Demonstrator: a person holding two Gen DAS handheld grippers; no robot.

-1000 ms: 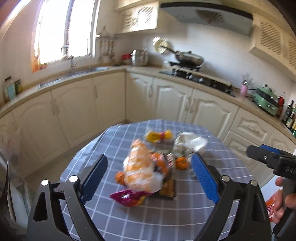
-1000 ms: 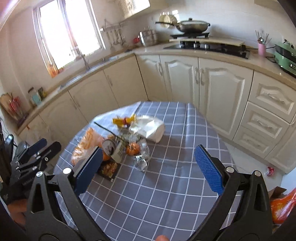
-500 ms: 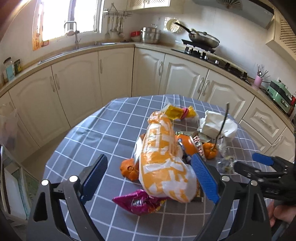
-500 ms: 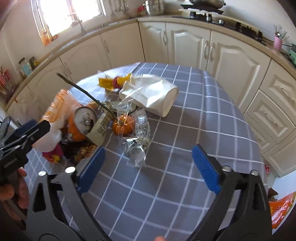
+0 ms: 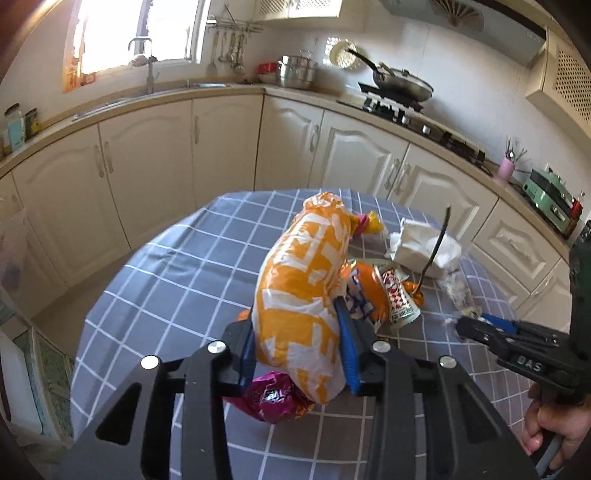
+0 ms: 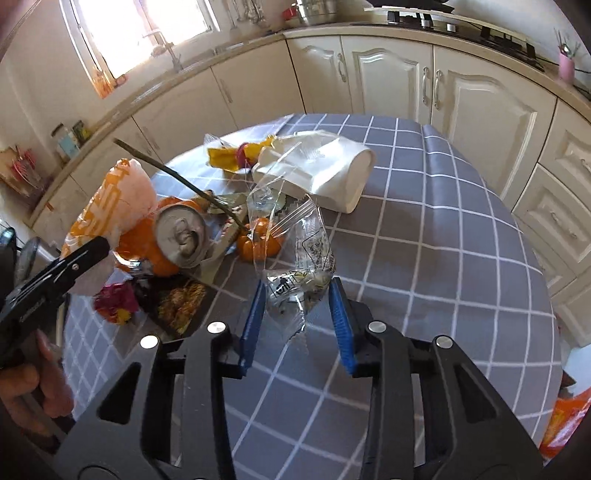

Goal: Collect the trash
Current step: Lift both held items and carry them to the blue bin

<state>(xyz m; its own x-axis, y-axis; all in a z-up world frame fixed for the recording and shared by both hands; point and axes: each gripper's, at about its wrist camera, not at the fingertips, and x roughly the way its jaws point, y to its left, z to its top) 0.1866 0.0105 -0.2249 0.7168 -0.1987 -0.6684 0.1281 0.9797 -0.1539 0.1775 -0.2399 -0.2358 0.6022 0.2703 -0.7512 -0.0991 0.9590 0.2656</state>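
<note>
Kitchen background: cream cabinets (image 5: pixel 155 173) under a curved counter (image 5: pixel 229 88), with a tap (image 5: pixel 147 62) below a bright window (image 5: pixel 140 33). A pan (image 5: pixel 402 83) sits on the stove (image 5: pixel 406 114); a steel pot (image 5: pixel 297 70) stands near the corner. A pink cup (image 5: pixel 505 169) and green appliance (image 5: pixel 550 201) stand at right.

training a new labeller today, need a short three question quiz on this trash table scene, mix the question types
1. True or false: the left hand-held gripper has its blue pads on either side of the orange and white plastic bag.
2. What lies between the pads of the right hand-held gripper? A) crushed orange drink can B) crumpled clear plastic wrapper C) white paper bag
3. Fill in: the pile of trash lies on a grey ____ tablecloth.

Key
1. True
2. B, the crumpled clear plastic wrapper
3. Checked
</note>
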